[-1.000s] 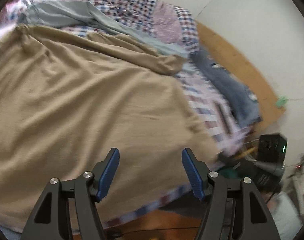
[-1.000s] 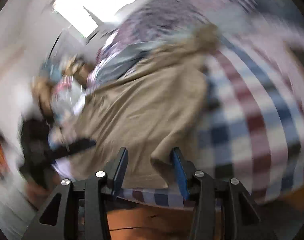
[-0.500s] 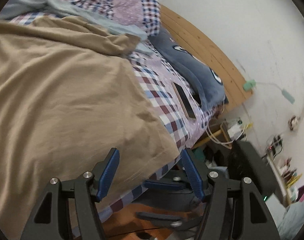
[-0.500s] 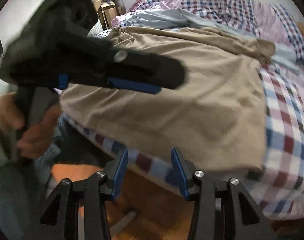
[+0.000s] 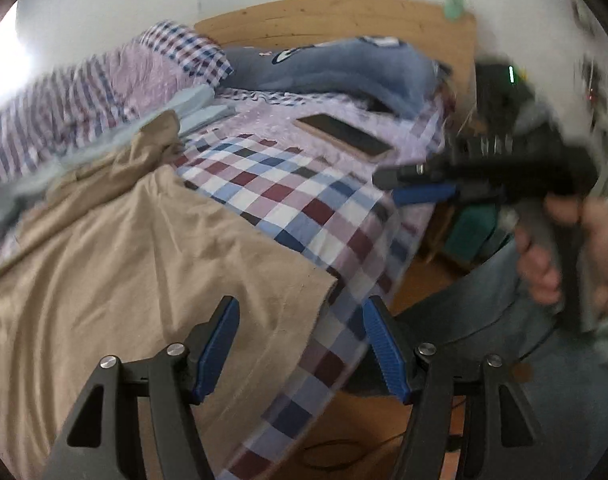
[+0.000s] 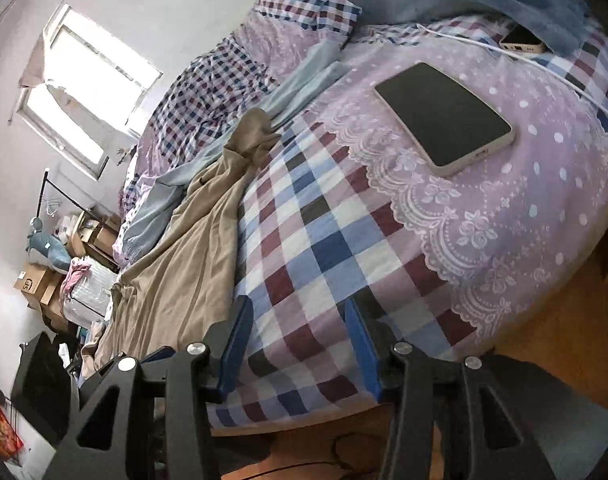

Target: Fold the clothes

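Tan cloth, a garment (image 5: 116, 272) of soft knit, lies spread on the bed (image 5: 304, 208), over the checked bedsheet (image 6: 311, 248). Its near corner reaches the bed's edge. Its far end is bunched against a pale blue garment (image 6: 300, 84) that lies beside it.

My left gripper (image 5: 300, 344) hangs over that near corner. Its jaws are closing, but the blue pads do not touch the cloth yet; the corner only shows between them, so they hold nothing. My right gripper (image 6: 296, 344) is above the checked sheet, just beside the tan edge. Its jaws are opening and nothing is between them except the sheet below. From the left camera I also see this gripper from the side, held in my right hand (image 5: 563, 256), which is blurred.

Farther on the bed a tablet (image 6: 443, 116) with dark screen lies flat on the lilac part of the sheet. A phone (image 6: 521, 42) lies beyond it, against a blue plush pillow (image 5: 343, 68). Behind is the wooden headboard (image 5: 343, 20).
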